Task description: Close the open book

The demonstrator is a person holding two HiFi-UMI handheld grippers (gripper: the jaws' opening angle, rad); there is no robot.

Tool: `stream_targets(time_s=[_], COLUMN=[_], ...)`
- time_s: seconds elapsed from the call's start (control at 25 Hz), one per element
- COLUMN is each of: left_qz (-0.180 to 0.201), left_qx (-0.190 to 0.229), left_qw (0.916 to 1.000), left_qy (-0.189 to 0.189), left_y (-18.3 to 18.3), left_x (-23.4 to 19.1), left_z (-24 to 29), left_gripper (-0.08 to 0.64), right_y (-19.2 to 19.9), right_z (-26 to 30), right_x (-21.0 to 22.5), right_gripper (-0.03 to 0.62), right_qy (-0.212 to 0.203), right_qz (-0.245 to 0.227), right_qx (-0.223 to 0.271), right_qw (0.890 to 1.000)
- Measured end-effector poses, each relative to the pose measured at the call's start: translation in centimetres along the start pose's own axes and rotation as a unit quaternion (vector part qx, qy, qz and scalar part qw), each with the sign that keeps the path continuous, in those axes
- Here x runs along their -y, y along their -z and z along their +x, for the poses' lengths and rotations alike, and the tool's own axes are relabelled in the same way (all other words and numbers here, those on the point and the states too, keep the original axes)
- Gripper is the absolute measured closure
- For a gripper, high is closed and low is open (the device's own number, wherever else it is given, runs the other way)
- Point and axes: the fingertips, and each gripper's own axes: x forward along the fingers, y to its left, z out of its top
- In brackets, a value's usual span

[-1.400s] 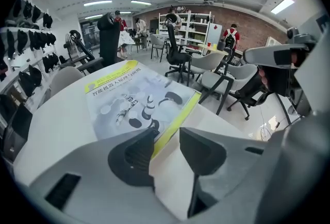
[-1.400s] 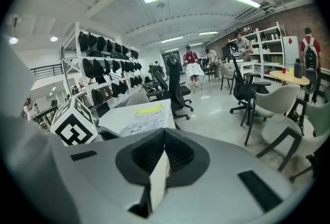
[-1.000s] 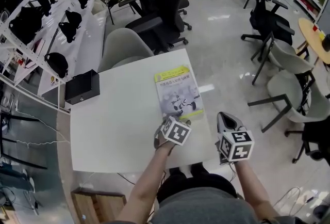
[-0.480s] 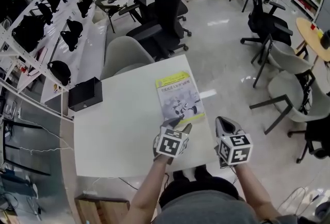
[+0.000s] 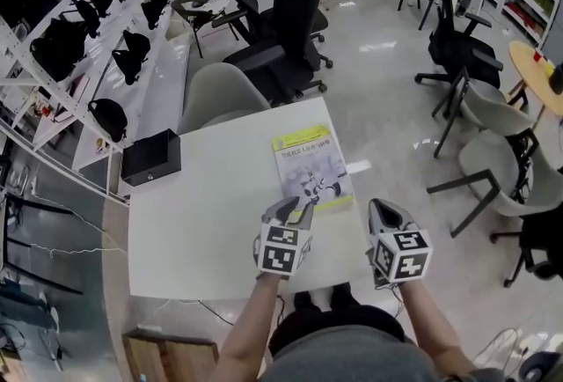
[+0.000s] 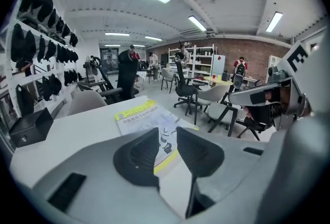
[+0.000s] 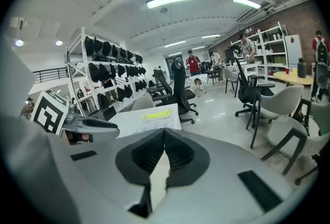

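A book (image 5: 312,165) with a white and yellow cover lies shut and flat on the white table (image 5: 202,213), near its right edge. It also shows in the left gripper view, book (image 6: 146,116), and far off in the right gripper view, book (image 7: 156,115). My left gripper (image 5: 295,208) hovers just short of the book's near edge. Its jaws have just been closing, a narrow gap stays between them, and nothing is in it (image 6: 167,141). My right gripper (image 5: 388,209) hangs off the table's right front corner, shut and empty (image 7: 164,138).
A black box (image 5: 151,156) sits on the table's far left corner. A grey shell chair (image 5: 220,94) and a black office chair (image 5: 290,11) stand behind the table. A white rack of black headsets (image 5: 79,28) runs along the left. More chairs stand at the right.
My left gripper has lifted and drawn back from the book's near edge, and its jaws stand narrower. The right gripper has stayed put. The book has not moved.
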Motion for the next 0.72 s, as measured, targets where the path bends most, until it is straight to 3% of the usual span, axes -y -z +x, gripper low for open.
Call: stream_targets(time_s=[0.24, 0.48, 0.72], left_qz=[-0.017, -0.055, -0.071], left_qx=[0.057, 0.094, 0.132], left_qw=[0.9978, 0.9933, 0.9872], left_qy=[-0.029, -0.038, -0.054], left_y=[-1.6, -2.2, -2.6], left_x=[-2.0, -3.3, -4.5], left_z=[-1.7, -3.5, -5.0], left_gripper=[0.506, 0.526, 0.552], right_y=[-0.6, -1.3, -1.8], right_z=[0.2, 0.2, 0.5], right_x=[-0.8, -1.8, -2.8], right_gripper=[0.588, 0.588, 0.588], right_qy=[-0.005, -0.010, -0.018], right_qz=[-0.007, -0.011, -0.017], right_qx=[0.007, 0.014, 0.020], right_qw=[1.000, 1.000, 0.999])
